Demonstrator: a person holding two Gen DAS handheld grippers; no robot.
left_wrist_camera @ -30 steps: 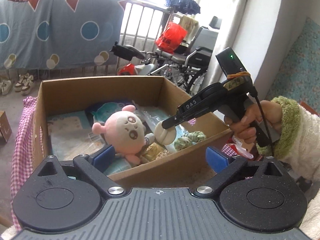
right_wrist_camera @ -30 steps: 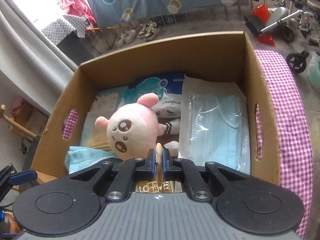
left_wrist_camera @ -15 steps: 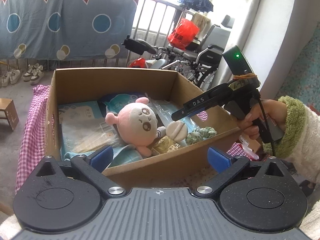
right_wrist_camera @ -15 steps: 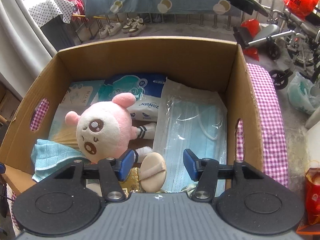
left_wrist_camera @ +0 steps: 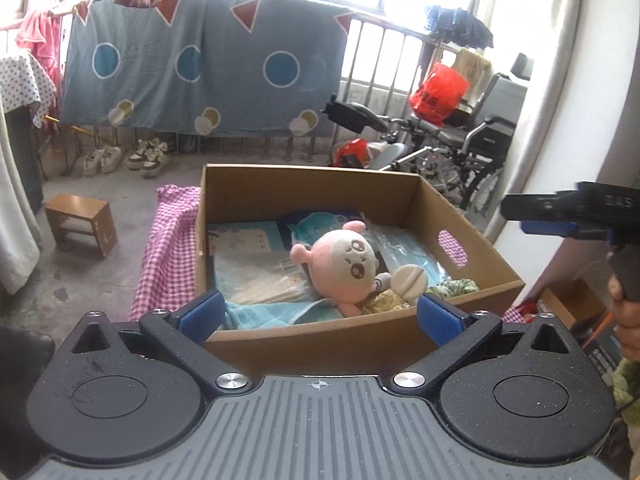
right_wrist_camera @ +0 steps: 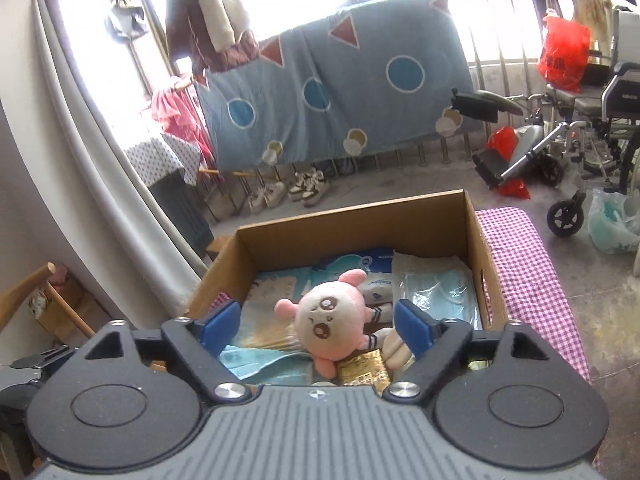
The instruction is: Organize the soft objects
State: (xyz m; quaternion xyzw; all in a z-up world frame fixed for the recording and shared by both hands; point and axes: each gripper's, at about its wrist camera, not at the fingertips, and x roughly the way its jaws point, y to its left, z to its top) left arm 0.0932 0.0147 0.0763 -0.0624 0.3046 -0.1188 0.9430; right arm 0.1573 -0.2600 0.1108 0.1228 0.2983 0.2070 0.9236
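Behind the cardboard box [left_wrist_camera: 360, 344], laundry hangs. Right gripper [right_wrist_camera: 318, 324] fingers, opening and empty, have released the beige puff [left_wrist_camera: 408, 282] at the pink plush's [left_wrist_camera: 344, 260] 4 o'clock. Left gripper [left_wrist_camera: 318, 312] stands released. Placement complete.

Two handheld grippers are seen, each built of matte black, speckled plastic with a ribbed grey housing. On each, two round black discs, two silver screws and blue rubber-like finger pads are shown. The left gripper [left_wrist_camera: 318, 314] and right gripper [right_wrist_camera: 318, 326] look alike. White "DAS" lettering is printed on the right gripper's side. A fuzzy green cuff [left_wrist_camera: 626, 380] is worn.
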